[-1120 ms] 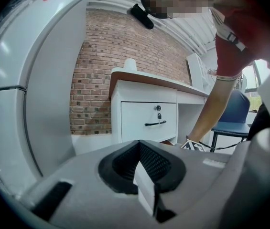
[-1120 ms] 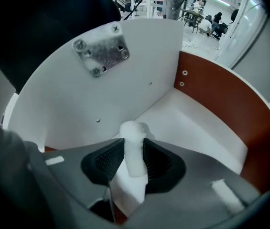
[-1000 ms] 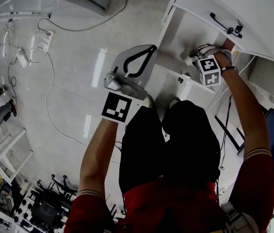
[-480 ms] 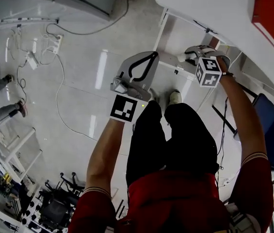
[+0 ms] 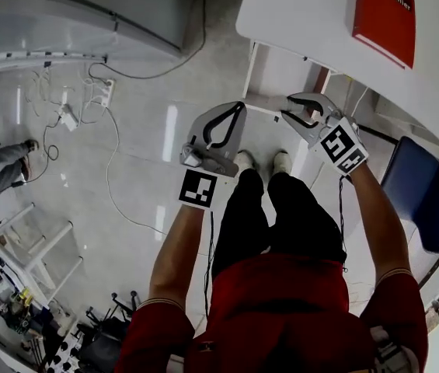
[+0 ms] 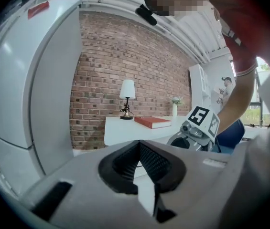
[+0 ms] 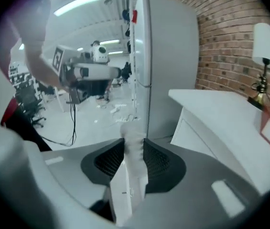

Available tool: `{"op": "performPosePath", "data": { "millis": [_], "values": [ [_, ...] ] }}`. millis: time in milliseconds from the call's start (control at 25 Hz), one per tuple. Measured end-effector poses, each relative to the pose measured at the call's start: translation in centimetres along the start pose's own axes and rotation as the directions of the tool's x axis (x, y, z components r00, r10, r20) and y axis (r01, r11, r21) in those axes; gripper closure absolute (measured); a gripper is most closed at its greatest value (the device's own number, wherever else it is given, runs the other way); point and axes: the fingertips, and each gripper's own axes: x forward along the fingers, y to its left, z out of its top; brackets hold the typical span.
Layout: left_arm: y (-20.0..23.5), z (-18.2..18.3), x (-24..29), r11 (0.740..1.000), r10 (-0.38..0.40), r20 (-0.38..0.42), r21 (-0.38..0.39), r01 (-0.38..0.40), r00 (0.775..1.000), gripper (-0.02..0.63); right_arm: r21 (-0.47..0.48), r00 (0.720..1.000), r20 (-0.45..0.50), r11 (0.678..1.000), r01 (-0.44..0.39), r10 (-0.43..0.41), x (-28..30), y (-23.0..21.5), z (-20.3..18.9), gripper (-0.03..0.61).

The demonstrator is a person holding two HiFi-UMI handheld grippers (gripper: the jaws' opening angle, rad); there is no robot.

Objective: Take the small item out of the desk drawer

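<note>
In the right gripper view, my right gripper [image 7: 134,146] is shut on a small white item [image 7: 135,171] that stands up between the black pads and pokes past their tips. The head view shows this gripper [image 5: 295,113] below the front edge of the white desk [image 5: 297,14], clear of it, with its marker cube nearer my hand. My left gripper [image 5: 236,109] hangs over the floor just to its left, jaws shut with nothing in them; its own view shows the pads [image 6: 150,159] meeting at their tips. No drawer can be made out.
A red book [image 5: 384,10] lies on the desk, and a lamp [image 6: 127,92] stands at its far end. A blue chair [image 5: 421,200] is at the right. A tall white fridge [image 6: 29,80] stands left of the desk. Cables and a power strip [image 5: 67,119] lie on the floor.
My right gripper has come back out from under the desk with the white item and now sits close to the left one. The head view has swung up, bringing the desk top and red book into sight.
</note>
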Motion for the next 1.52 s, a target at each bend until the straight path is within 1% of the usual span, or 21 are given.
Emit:
{"op": "performPosePath", "data": {
  "millis": [80,160,360,560,720,800,880,1040,1120,1280,1360,1520],
  "values": [
    [-0.2,1.8,-0.4,1.000,0.000,0.017,-0.003,0.000,1.000,0.611,0.087,0.994,0.100,0.996,0.025,-0.034,-2.0,0.1,2.7,0.440],
    [-0.3,3.3,-0.8,1.000,0.002,0.033,-0.004,-0.002,0.999,0.612,0.146,0.981,0.182,0.988,0.045,-0.072,-3.8,0.1,4.9,0.440],
    [-1.6,6.9,-2.4,1.000,0.010,0.077,0.006,-0.011,0.997,0.612,0.226,0.923,0.350,0.971,0.081,-0.158,-8.4,0.8,9.2,0.440],
    [-4.6,12.0,-4.6,0.999,-0.005,0.135,0.032,0.001,0.991,0.612,0.298,0.847,0.487,0.952,0.070,-0.215,-14.3,2.9,13.7,0.440],
    [-7.9,15.6,-6.3,0.998,-0.027,0.195,0.059,0.016,0.980,0.612,0.347,0.768,0.594,0.938,0.024,-0.240,-19.4,5.6,15.9,0.440],
    [-9.4,16.4,-6.6,0.997,-0.039,0.214,0.072,0.024,0.976,0.611,0.354,0.734,0.631,0.935,0.016,-0.251,-21.2,6.5,16.1,0.439],
    [-10.8,16.8,-6.9,0.996,-0.053,0.223,0.085,0.035,0.973,0.612,0.362,0.705,0.659,0.932,0.010,-0.263,-22.9,7.3,16.0,0.440],
    [-12.3,17.7,-7.0,0.995,-0.069,0.237,0.092,0.048,0.969,0.612,0.378,0.660,0.697,0.926,-0.006,-0.280,-25.4,7.6,16.3,0.440],
    [-12.1,17.1,-6.5,0.994,-0.066,0.240,0.097,0.043,0.969,0.612,0.383,0.645,0.709,0.924,-0.014,-0.284,-25.1,7.2,15.5,0.440],
    [-12.1,15.9,-6.8,0.994,-0.064,0.244,0.105,0.039,0.968,0.612,0.391,0.635,0.714,0.920,-0.010,-0.296,-24.3,7.9,14.1,0.441],
    [-12.5,16.9,-7.6,0.994,-0.066,0.249,0.107,0.040,0.966,0.612,0.393,0.632,0.712,0.920,0.004,-0.307,-25.3,8.8,14.7,0.441],
    [-13.9,20.3,-9.0,0.996,-0.053,0.267,0.089,0.030,0.962,0.612,0.416,0.624,0.704,0.909,0.025,-0.339,-29.2,9.6,16.0,0.441]
  ]
}}
